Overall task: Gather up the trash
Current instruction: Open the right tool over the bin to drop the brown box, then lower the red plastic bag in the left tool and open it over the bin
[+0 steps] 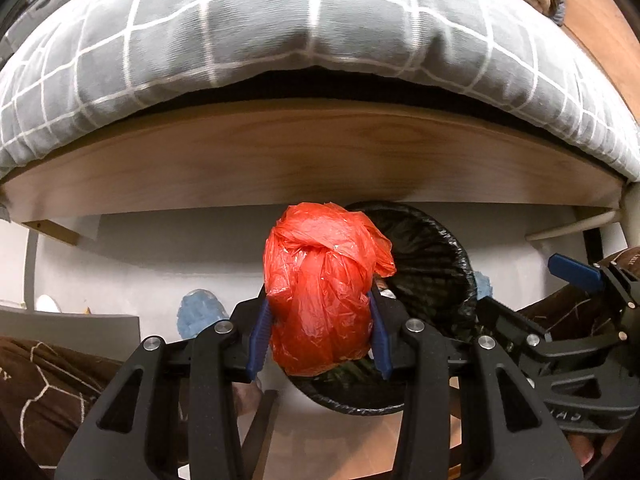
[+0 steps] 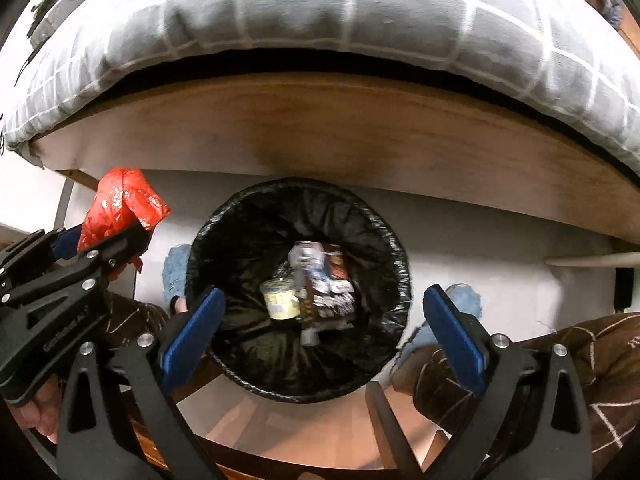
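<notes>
My left gripper (image 1: pixel 318 332) is shut on a crumpled red plastic bag (image 1: pixel 320 284) and holds it in the air by the left rim of a bin lined with a black bag (image 1: pixel 432 264). The bag also shows at the left of the right wrist view (image 2: pixel 120 204). My right gripper (image 2: pixel 320 332) is open and empty above the bin (image 2: pixel 240 220), its blue pads either side of the opening. Inside lie a small yellowish tub (image 2: pixel 280 298) and dark printed wrappers (image 2: pixel 328 288).
A bed with a grey checked duvet (image 2: pixel 320 12) and a wooden side board (image 2: pixel 340 128) stands right behind the bin. The person's blue slippers (image 2: pixel 460 300) and brown patterned trouser legs (image 2: pixel 580 360) flank the bin. A pale wooden stool edge (image 2: pixel 300 432) lies below it.
</notes>
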Available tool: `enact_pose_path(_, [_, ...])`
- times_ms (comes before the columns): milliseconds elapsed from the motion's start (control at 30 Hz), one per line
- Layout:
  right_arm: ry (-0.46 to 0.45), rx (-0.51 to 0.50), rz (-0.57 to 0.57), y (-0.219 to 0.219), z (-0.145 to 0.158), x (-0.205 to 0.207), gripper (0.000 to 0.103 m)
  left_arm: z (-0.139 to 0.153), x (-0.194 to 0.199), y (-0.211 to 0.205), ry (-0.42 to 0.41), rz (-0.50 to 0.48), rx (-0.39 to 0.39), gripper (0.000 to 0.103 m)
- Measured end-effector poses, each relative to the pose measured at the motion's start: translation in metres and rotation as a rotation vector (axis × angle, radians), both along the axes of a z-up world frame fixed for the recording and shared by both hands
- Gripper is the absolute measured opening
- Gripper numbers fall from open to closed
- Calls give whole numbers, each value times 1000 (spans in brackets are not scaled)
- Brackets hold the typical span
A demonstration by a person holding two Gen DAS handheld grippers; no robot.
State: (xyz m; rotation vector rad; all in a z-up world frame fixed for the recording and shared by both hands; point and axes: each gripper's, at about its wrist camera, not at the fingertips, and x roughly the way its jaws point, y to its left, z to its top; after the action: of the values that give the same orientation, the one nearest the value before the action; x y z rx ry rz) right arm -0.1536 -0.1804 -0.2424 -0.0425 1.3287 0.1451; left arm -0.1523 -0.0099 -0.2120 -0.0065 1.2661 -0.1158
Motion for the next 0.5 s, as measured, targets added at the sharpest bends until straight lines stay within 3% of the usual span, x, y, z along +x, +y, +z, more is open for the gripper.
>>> enact_pose_path(500, [-58, -55, -118, -73, 11, -1, 96, -15, -1, -52, 31, -59, -21, 41])
